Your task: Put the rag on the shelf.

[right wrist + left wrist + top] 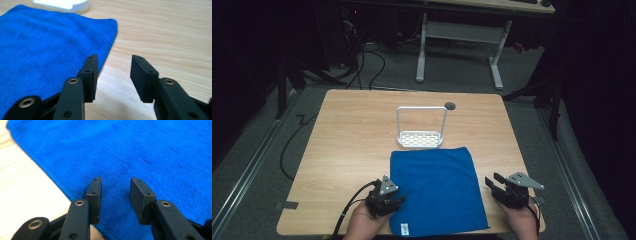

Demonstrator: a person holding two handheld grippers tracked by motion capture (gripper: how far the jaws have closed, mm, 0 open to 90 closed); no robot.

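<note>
I see a square blue terry cloth [436,191] lying flat on the light wooden table [352,135], on the near half, its near edge at the table's front edge. My left gripper [398,201] sits at the cloth's left edge, close to the near left corner; in the left gripper view [115,192] its fingers [95,195] stand apart over the blue pile with nothing pinched between them. My right gripper [493,181] rests just off the cloth's right edge, over bare wood. In the right gripper view [113,72] its fingers [143,75] are spread too, gripping nothing, and the cloth's edge runs just beside the left-hand one. Behind the cloth, just beyond its far edge, stands a white perforated tray with a tall looped wire handle [419,137].
</note>
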